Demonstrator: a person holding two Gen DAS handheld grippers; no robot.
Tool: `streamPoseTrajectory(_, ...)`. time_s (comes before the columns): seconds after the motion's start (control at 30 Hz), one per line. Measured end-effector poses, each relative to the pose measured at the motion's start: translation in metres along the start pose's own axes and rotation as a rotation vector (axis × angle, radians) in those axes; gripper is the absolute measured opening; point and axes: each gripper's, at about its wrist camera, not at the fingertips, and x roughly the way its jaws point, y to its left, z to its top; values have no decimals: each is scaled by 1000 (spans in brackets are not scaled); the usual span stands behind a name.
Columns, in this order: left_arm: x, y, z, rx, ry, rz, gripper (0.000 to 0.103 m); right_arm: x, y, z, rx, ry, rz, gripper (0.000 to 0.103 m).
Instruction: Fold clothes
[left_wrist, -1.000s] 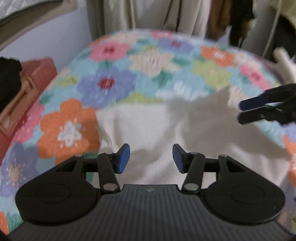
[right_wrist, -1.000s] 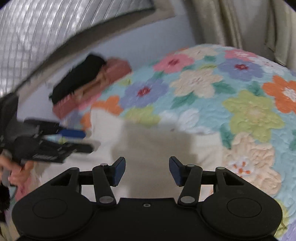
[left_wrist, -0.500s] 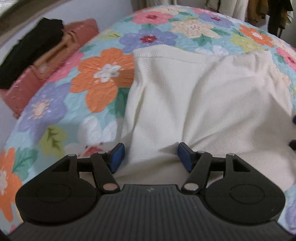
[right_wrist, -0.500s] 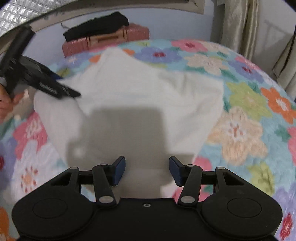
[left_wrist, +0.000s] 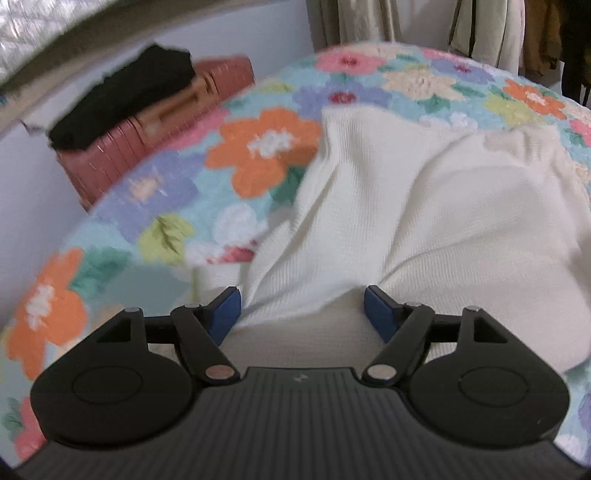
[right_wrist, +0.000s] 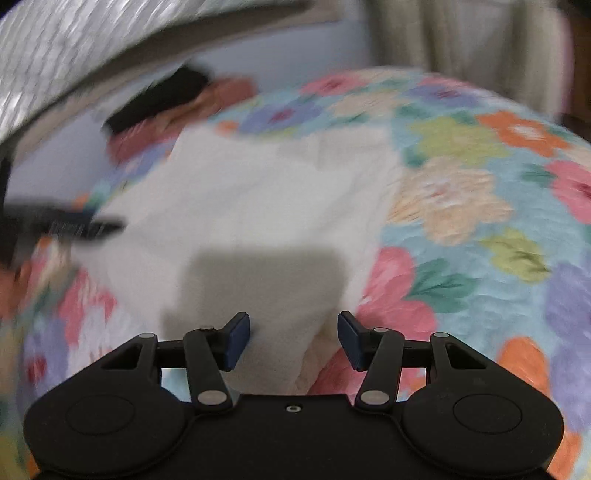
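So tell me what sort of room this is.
Most likely a bedroom: a bed under a floral quilt, curtains behind it, and a pink suitcase by the wall, with a cream garment laid out for folding.

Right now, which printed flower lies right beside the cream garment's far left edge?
The big orange flower with a white centre, against the cream garment.

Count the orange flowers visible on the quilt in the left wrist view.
3. One large orange flower sits left of the cream garment, one at the quilt's near-left edge, one far right. The garment may hide others.
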Motion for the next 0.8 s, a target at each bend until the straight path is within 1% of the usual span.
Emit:
streamPoseTrajectory(0.07, -22, 9, -1, -25, -15, -1, 75, -20, -1, 0, 99, -54, -20, 58)
streamPoseTrajectory(0.1, -32, 16, -4, -57, -17, -13, 75, -29, -1, -1, 154, -74, -17, 59)
streamPoseTrajectory(0.13, -41, 27, -8, -108, -15, -45, 76, -36, -3, -4, 217, -84, 8, 61)
streamPoseTrajectory(0.17, -49, 37, -12, -160, -13, -79, 77, -40, -4, -7, 286, -76, 53, 64)
streamPoseTrajectory(0.2, -54, 48, -17, -222, 1, -119, 79, -41, -6, -10, 357, -61, 100, 65)
streamPoseTrajectory(0.27, -52, 67, -29, -341, 65, -217, 79, -35, -8, -22, 507, 4, 199, 65)
streamPoseTrajectory(0.3, -47, 74, -35, -391, 97, -270, 79, -29, -9, -29, 573, 36, 233, 65)
streamPoseTrajectory(0.37, -33, 85, -46, -492, 134, -347, 79, -12, -9, -43, 688, 89, 284, 66)
streamPoseTrajectory(0.4, -26, 89, -50, -538, 151, -366, 79, -3, -8, -49, 714, 98, 287, 66)
streamPoseTrajectory(0.43, -17, 94, -54, -589, 168, -370, 79, 6, -8, -56, 734, 100, 275, 66)
streamPoseTrajectory(0.47, -10, 98, -59, -642, 174, -367, 79, 12, -8, -64, 740, 83, 240, 67)
streamPoseTrajectory(0.5, -4, 101, -62, -687, 173, -351, 79, 15, -9, -70, 754, 52, 220, 66)
streamPoseTrajectory(0.53, 2, 104, -63, -711, 163, -317, 80, 17, -9, -74, 768, 18, 208, 66)
streamPoseTrajectory(0.6, 8, 105, -61, -714, 119, -264, 82, 16, -9, -78, 800, -51, 210, 67)
streamPoseTrajectory(0.67, 13, 104, -58, -707, 67, -224, 82, 18, -8, -71, 794, -90, 178, 72)
streamPoseTrajectory(0.7, 16, 103, -57, -700, 36, -211, 76, 21, -8, -65, 774, -103, 154, 75)
streamPoseTrajectory(0.73, 17, 102, -56, -683, -1, -200, 68, 26, -8, -59, 746, -113, 130, 79)
streamPoseTrajectory(0.77, 20, 99, -55, -650, -17, -190, 49, 32, -8, -53, 719, -121, 109, 80)
streamPoseTrajectory(0.8, 20, 94, -51, -609, -31, -176, 34, 38, -9, -48, 697, -127, 94, 80)
